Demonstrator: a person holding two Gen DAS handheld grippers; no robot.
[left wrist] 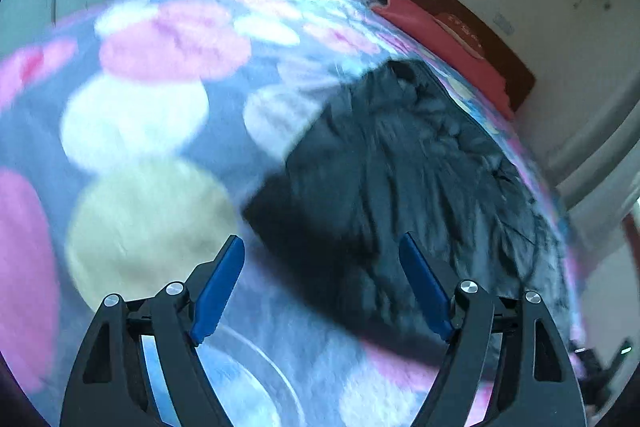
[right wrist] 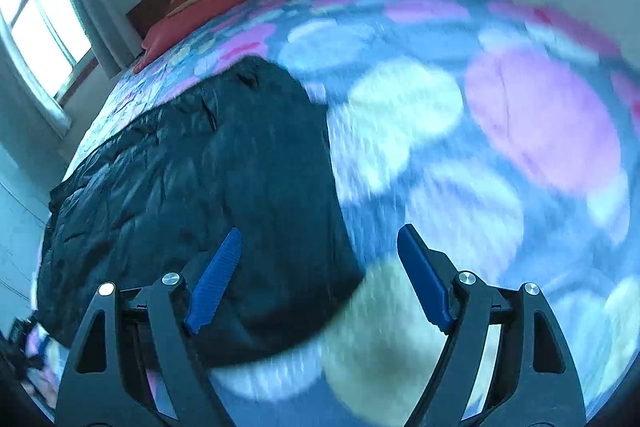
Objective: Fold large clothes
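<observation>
Dark padded garment (left wrist: 400, 179) lies flat on dotted blanket (left wrist: 152, 131), nearer red pillow (left wrist: 432, 31) side of bed. Left gripper (left wrist: 322, 285) and right gripper (right wrist: 320, 279): jaws wide, nothing held. Step, judged: between folds. Next: 2 grippers pinch near edge.

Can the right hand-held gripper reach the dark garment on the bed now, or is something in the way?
Probably yes. The right hand-held gripper is open and empty, and the dark garment lies flat on the dotted blanket right below it, with nothing lying over its near edge.
</observation>
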